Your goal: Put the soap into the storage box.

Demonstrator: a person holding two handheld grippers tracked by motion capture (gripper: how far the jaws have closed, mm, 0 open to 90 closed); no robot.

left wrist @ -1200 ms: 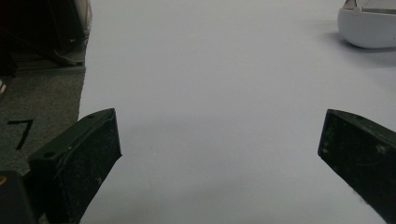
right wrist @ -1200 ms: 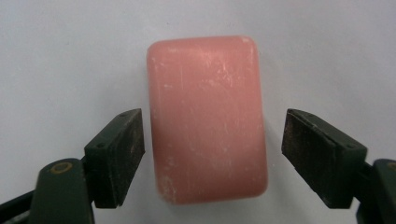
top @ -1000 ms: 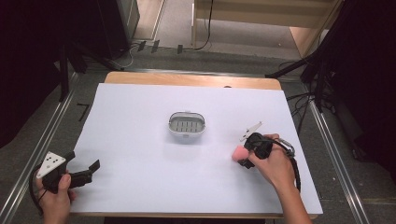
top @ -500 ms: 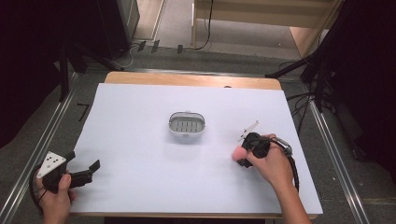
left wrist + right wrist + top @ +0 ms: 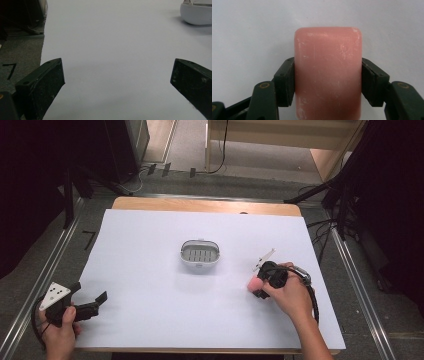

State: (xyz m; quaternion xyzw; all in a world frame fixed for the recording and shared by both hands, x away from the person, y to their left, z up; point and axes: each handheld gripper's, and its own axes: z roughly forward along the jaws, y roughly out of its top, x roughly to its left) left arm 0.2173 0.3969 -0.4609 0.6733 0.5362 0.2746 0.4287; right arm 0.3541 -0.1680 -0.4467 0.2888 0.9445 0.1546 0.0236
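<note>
Between the jaws of your right gripper [image 5: 328, 82] sits a pink soap [image 5: 328, 75], clamped on both sides just above the desk [image 5: 150, 320]. Your left gripper [image 5: 117, 85] rests with jaws wide apart and empty; the soap dish [image 5: 200, 253] lies ahead.

The left tool [image 5: 117, 77] gapes wide over white table [image 5: 112, 37], a white dish [image 5: 196, 13] far off.
</note>
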